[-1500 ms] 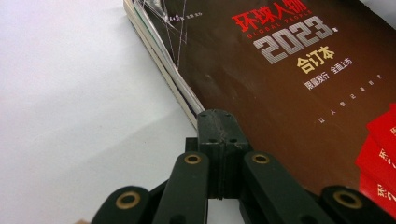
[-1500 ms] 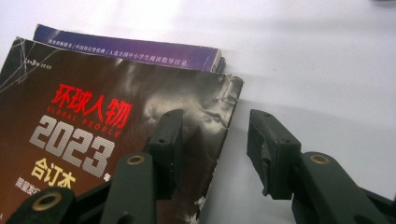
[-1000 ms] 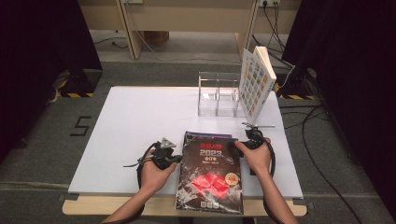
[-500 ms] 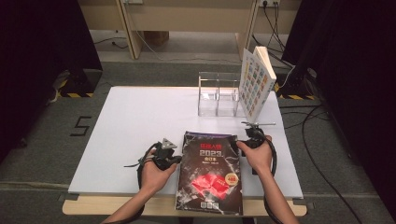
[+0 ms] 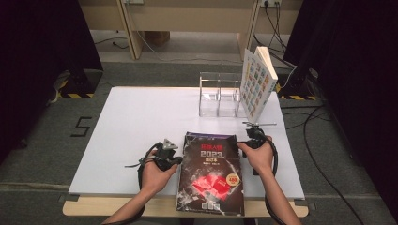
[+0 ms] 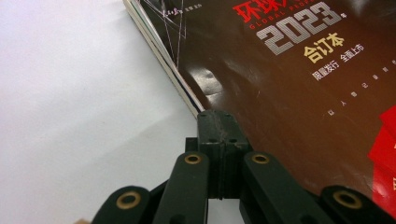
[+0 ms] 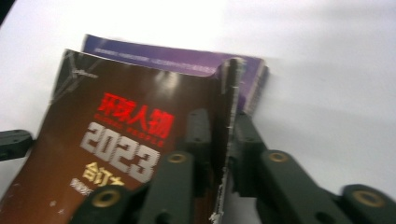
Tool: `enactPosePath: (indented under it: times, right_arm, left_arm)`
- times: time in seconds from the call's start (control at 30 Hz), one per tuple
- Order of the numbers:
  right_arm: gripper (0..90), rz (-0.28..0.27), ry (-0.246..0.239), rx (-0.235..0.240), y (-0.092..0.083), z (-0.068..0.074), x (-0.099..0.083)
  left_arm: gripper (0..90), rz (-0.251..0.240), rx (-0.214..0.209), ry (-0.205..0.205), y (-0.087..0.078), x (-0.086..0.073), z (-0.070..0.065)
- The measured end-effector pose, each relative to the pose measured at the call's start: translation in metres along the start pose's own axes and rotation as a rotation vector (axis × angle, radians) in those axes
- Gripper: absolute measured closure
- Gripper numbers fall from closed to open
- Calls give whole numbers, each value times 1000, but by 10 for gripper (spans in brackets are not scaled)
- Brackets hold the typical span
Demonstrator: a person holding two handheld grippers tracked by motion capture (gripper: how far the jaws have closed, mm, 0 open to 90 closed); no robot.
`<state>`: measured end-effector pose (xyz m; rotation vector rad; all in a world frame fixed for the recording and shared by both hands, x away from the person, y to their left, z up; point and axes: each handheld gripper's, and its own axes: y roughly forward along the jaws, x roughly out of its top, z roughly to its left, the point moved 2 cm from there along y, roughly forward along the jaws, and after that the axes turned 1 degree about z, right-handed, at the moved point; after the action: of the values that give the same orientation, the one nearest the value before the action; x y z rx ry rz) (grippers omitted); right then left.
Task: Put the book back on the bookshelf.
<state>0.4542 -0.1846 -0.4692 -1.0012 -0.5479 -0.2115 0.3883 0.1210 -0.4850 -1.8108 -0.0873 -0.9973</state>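
- My right gripper (image 7: pixel 219 154) jaws have just been closing and now pinch the book's (image 5: pixel 212 171) right edge, lower centre of frame.
- My left gripper (image 6: pixel 217 135) jaws sit closed against its left edge, holding nothing.
- I judge the book ready to lift.

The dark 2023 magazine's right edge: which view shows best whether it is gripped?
The right gripper view: the jaws pinch the lifted edge of the magazine. The high view shows the right gripper beside it, too small to judge. The left gripper view shows its opposite edge.

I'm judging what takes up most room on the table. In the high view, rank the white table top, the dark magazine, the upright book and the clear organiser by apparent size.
1. White table top
2. Dark magazine
3. Upright book and clear organiser: too alike to rank.
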Motion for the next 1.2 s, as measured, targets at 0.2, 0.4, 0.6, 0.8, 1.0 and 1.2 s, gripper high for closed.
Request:
enactPosePath:
  times: [0.2, 0.4, 0.6, 0.8, 1.0, 1.2]
  right_arm:
    - [870, -20, 24, 50, -7, 4, 3]
    - [872, -51, 22, 72, -13, 6, 3]
    - [873, -98, 30, 80, -25, 7, 5]
    - [873, -137, 44, 71, -38, 4, 7]
    - [873, -160, 35, 57, -44, 3, 7]
    - [874, -192, 30, 50, -51, 4, 9]
  left_arm:
    - [873, -35, -40, 3, -5, 1, 6]
    - [754, -66, -29, -7, -18, -6, 17]
    - [625, -97, 15, -62, -39, -28, 39]
    - [555, -118, 81, -85, -56, -49, 52]
    - [462, -135, 142, -64, -68, -59, 59]
    - [413, -147, 157, -50, -69, -62, 62]
